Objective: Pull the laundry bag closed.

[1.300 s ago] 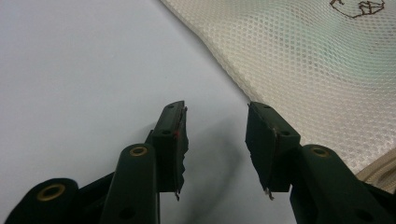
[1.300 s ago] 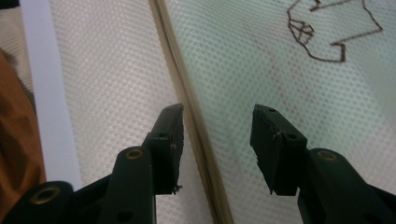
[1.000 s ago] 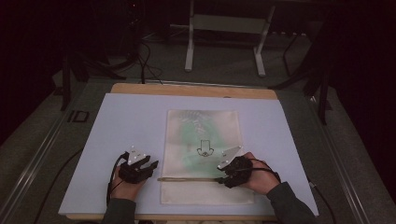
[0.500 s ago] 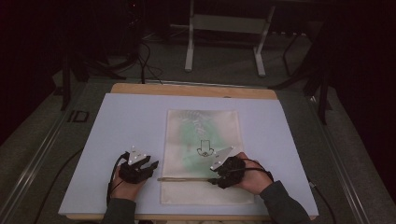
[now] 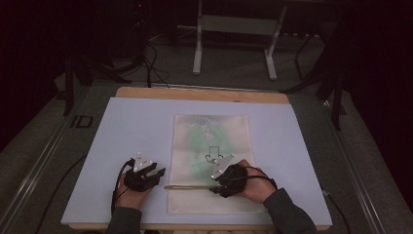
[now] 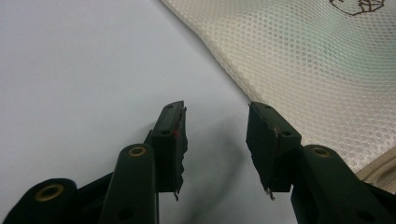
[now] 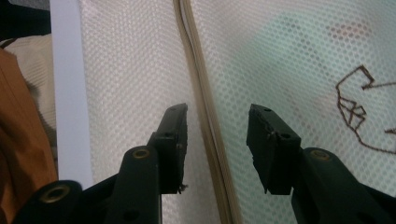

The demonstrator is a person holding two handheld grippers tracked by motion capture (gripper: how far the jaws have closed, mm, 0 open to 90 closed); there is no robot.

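My right gripper [image 7: 217, 149] hangs with fingers spread astride the mesh bag's [image 5: 210, 141] zipper seam [image 7: 205, 112], running lengthwise between them; my left gripper [image 6: 217, 149], fingers spread, sits off the bag's edge.

The left gripper [image 5: 144, 174] is black, with a grey three-cornered plate on top and a black cable looping from its rear. The right gripper [image 5: 225, 176] matches it: black body, grey plate, black cable curving over the hand. Both arms wear dark grey sleeves [image 5: 291, 213]. In the gripper views each jaw is a flat black block on a rounded black arm, with brass-coloured rivets at the joints and small dark screw holes. The left gripper [image 6: 217, 140] shows a thin reddish line along one jaw's inner face. The right gripper [image 7: 215, 140] has worn, chipped jaw edges.
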